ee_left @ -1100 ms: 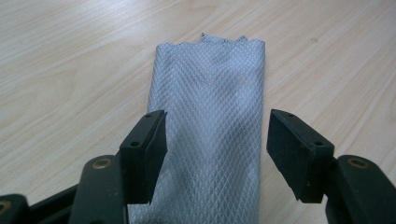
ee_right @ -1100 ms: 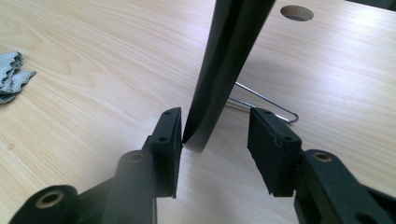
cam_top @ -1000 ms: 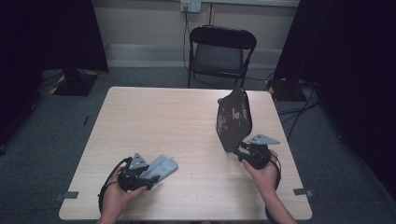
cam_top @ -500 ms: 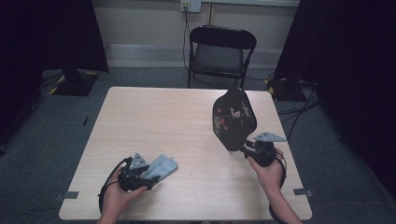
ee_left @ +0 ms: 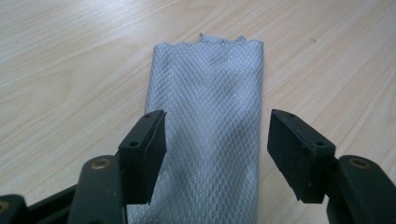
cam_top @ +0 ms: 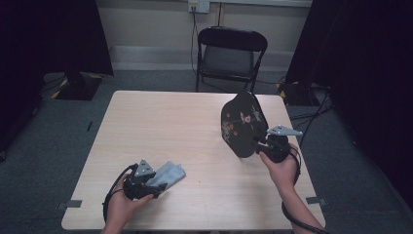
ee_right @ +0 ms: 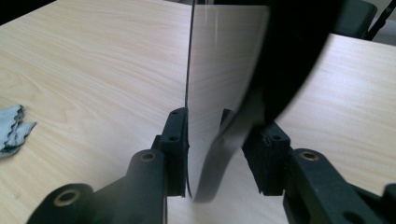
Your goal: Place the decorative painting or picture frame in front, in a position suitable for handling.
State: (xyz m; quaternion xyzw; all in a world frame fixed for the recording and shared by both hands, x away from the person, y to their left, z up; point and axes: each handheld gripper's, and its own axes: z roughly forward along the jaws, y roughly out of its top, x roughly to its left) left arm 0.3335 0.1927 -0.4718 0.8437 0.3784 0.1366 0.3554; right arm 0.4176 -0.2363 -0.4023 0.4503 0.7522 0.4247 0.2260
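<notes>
Step in hand: right tongs (cam_top: 256,144) hold a black lacquered tray with a flower pattern (cam_top: 242,124) by its lower rim, tilted up on edge above the right side of the worktop (cam_top: 160,122); my reading is that the tray is being lifted toward a wipe with the cloth.
Right tongs: pinching the tray's rim, having just closed further on it; in the right gripper view the rim (ee_right: 219,154) stands between the two pads, the left pad flat against it.
Left tongs: spread, resting over a folded grey cloth (ee_left: 205,126) near the front left of the worktop; the cloth lies between the pads, with a gap at the right pad, not squeezed.
Doing it well: keep the pinch low and firm on the rim, since a tall tray held by one edge may swing or slip; close on the cloth before raising it.
Hard to make out: the tray in the right gripper view is blurred and mirror-like, so contact at the right pad is uncertain; the tray's back face is hidden in the high view.
</notes>
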